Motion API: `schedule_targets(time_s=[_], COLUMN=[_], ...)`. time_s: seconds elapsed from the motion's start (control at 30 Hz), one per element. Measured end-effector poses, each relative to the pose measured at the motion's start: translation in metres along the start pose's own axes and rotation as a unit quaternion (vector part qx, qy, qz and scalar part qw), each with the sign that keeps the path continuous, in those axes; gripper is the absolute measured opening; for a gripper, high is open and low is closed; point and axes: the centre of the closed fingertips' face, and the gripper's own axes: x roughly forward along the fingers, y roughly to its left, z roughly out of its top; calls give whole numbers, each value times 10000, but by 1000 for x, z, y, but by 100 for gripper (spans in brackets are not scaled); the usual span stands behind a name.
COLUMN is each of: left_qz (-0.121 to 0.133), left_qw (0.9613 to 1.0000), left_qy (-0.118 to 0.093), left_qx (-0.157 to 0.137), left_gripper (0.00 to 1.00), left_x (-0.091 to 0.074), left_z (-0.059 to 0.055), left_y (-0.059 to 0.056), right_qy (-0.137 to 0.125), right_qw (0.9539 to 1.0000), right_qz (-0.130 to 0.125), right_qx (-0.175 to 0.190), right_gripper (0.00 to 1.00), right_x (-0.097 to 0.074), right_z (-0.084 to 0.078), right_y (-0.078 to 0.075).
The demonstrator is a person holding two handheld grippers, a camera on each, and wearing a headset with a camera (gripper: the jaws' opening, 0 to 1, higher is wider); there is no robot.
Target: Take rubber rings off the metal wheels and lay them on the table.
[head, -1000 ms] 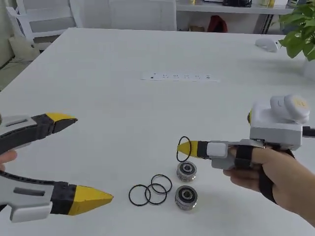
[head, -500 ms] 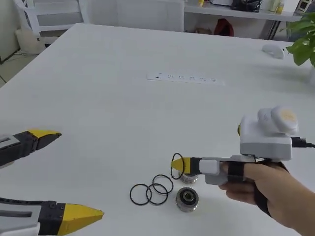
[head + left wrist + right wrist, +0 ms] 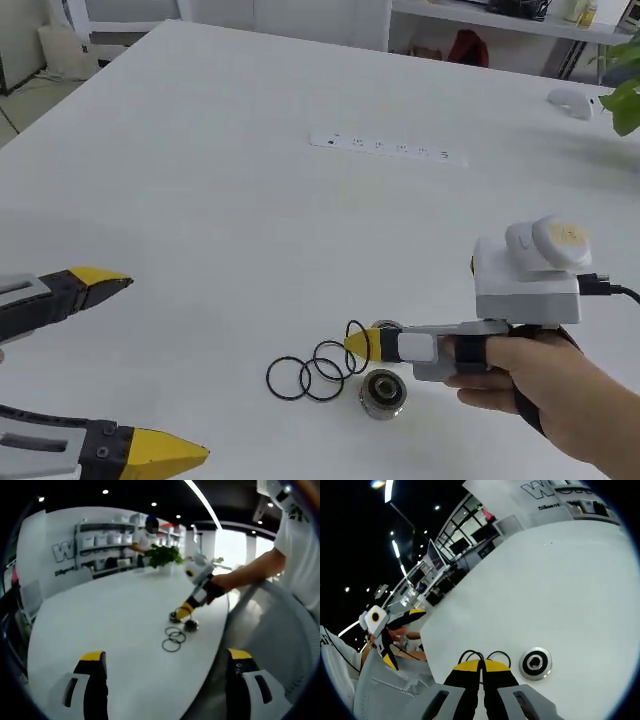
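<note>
We logged the right gripper clamped on a thin black rubber ring, upright beside three flat black rings on the white table, with the left gripper gaping well apart; dropped on edge, it might roll against the small metal wheel.

Four rubber rings, two wheels

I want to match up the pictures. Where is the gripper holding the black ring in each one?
Head view: right gripper at lower right, pointing left, shut on a rubber ring.
Left gripper view: near the middle, just above the loose rings.
Right gripper view: its own jaws rise at bottom centre.
Shared landmark: a metal wheel beside its tips.
</note>
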Motion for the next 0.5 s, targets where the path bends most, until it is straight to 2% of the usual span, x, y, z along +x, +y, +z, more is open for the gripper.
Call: schedule_targets(time_s=[0.1,0.23,0.4,0.5], left_qz=[-52,-58,-83,-118], left_qw=[10000,9999,9999,9999], left_qy=[41,107,83,100], left_qx=[-38,-19,-75,-55], left_gripper=[100,100,99,99], left_x=[0,-1,0,3], left_z=[-3,-6,-6,-5], left_y=[-1,1,1,0], right_qy=[-7,-46,-51,33], right_qw=[9999,9992,9991,9993], right_qz=[-127,-173,-273,-320], right_qx=[96,345,315,210], right_gripper=[0,0,0,0], right_x=[0,0,4,8], right_z=[1,3,3,1], right_y=[-3,-7,-8,-7])
